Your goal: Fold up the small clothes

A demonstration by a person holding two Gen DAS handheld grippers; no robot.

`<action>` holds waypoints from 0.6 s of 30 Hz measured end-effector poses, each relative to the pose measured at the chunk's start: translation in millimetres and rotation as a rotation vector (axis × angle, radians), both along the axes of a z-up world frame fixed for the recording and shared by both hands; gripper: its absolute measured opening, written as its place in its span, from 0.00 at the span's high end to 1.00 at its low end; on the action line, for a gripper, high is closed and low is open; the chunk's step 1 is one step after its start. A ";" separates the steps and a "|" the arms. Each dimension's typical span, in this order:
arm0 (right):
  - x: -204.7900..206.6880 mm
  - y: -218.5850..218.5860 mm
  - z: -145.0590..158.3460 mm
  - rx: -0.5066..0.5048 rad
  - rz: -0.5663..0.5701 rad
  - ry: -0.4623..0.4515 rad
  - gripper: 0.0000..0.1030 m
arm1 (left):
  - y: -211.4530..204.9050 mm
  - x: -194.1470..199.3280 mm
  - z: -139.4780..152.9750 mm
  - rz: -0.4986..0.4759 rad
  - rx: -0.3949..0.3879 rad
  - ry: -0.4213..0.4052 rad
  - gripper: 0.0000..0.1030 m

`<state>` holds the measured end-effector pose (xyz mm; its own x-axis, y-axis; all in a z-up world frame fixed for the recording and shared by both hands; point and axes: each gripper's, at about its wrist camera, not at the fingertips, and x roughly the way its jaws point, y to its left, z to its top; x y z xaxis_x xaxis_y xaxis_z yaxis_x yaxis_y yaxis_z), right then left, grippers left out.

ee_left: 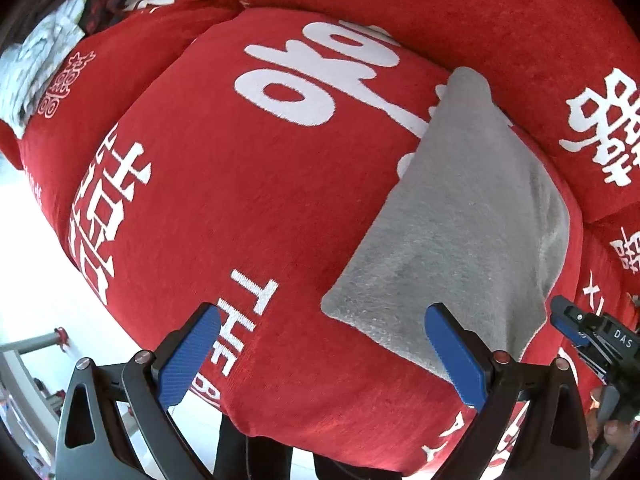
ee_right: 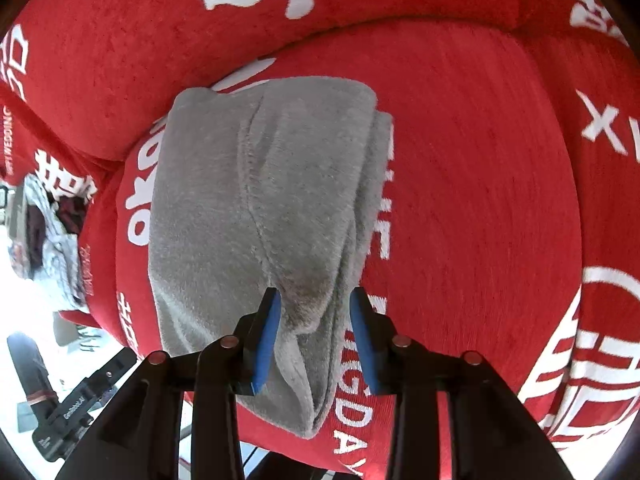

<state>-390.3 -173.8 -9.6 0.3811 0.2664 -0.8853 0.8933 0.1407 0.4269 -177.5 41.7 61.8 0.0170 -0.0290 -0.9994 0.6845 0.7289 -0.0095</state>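
A small grey fleece garment (ee_left: 464, 216) lies folded on a red seat cushion (ee_left: 224, 184) printed with white characters. In the right wrist view the grey garment (ee_right: 256, 208) shows layered folds and a seam. My left gripper (ee_left: 320, 356) is open and empty, hovering over the cushion just left of the garment's near corner. My right gripper (ee_right: 316, 340) is open, with its blue pads on either side of the garment's near folded edge, not clamped. The right gripper also shows in the left wrist view (ee_left: 576, 328) at the garment's right corner.
Red back cushions (ee_left: 440, 4) with white print rise behind the seat. A pile of grey and dark clothes (ee_left: 48, 44) lies at the sofa's far left end. White floor (ee_left: 28, 264) lies beyond the seat's left edge. The left gripper's body (ee_right: 76, 404) shows at lower left.
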 end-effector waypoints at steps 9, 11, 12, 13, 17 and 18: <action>-21.6 0.6 -2.0 0.005 -0.064 -0.029 0.62 | -14.4 0.6 2.9 -0.067 0.017 -0.042 0.01; -24.0 1.5 -3.8 0.010 -0.079 -0.027 0.62 | -17.0 -0.2 3.5 -0.090 0.019 -0.053 0.01; -27.5 2.4 -3.9 0.011 -0.089 -0.026 0.62 | -18.2 -0.7 3.0 -0.098 0.023 -0.055 0.01; -29.3 2.9 -4.8 0.013 -0.098 -0.025 0.62 | -18.8 -0.7 2.1 -0.105 0.026 -0.055 0.01; -38.6 6.8 -6.2 0.016 -0.128 -0.017 0.62 | -20.0 -1.5 -2.9 -0.137 0.040 -0.055 0.01; -40.5 7.8 -6.2 0.016 -0.133 -0.017 0.62 | -20.1 -1.6 -4.3 -0.143 0.045 -0.055 0.01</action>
